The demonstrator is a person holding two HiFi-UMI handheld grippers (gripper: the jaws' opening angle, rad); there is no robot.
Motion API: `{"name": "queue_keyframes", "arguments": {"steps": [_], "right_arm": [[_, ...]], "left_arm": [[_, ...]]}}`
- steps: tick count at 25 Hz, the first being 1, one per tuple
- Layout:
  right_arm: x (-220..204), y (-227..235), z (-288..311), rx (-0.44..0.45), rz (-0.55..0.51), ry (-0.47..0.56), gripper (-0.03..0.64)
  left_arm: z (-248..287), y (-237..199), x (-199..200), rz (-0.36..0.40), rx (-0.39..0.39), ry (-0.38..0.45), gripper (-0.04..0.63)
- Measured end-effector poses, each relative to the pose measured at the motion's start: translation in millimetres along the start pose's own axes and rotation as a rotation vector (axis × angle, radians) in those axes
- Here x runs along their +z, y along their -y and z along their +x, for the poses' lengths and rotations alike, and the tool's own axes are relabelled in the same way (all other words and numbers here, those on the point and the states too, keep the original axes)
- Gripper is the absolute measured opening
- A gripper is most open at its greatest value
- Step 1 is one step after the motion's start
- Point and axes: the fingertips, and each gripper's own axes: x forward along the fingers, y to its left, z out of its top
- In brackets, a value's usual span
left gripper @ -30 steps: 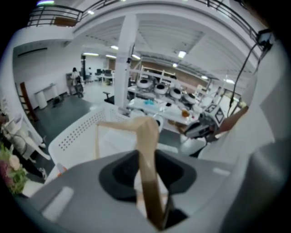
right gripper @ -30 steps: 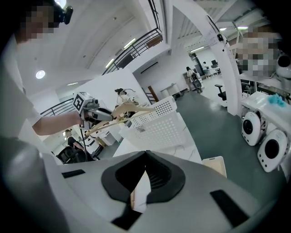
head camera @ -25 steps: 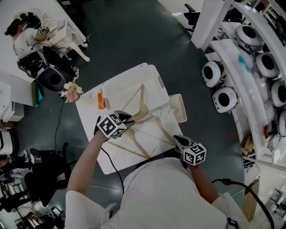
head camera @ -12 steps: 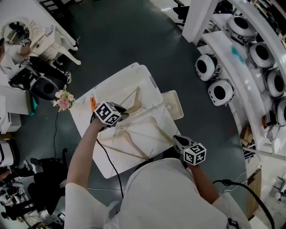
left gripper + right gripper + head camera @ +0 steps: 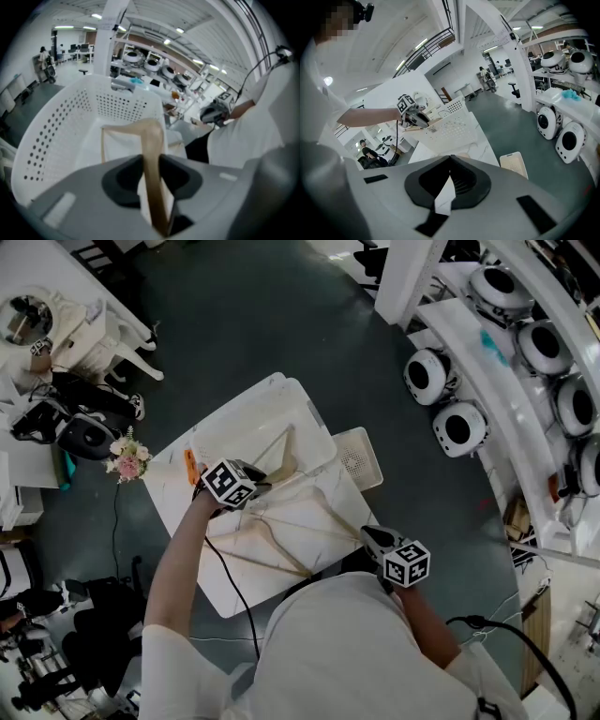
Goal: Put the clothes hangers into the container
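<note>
In the head view the marker cube covers the jaws of the left tongs (image 5: 246, 486), so their grip on the hanger (image 5: 288, 448) does not show there. In the left gripper view that hanger is blurred, its lower end lost behind the tongs' body. The person's torso (image 5: 347, 652) hides the counter's (image 5: 234, 570) near edge. An orange object (image 5: 188, 463) is too small to name.

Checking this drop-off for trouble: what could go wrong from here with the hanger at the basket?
The left gripper pinches the wooden hanger by one arm, so it may swing and catch the rim of the basket instead of dropping inside. The gripper's cable trails beside the loose hangers on the table and could drag them.
</note>
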Motion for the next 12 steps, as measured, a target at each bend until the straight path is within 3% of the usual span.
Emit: {"name": "queue_keyframes", "arguments": {"steps": [6, 12], "right_arm": [[-1.8, 1.2, 1.3, -0.002, 0.003, -0.011, 0.002], [-7.1, -2.8, 6.9, 0.005, 0.002, -0.024, 0.002]], "left_arm": [[2.0, -2.7, 1.7, -0.021, -0.008, 0.008, 0.117], [-2.5, 3.0, 7.3, -0.139, -0.113, 0.108, 0.138]]}}
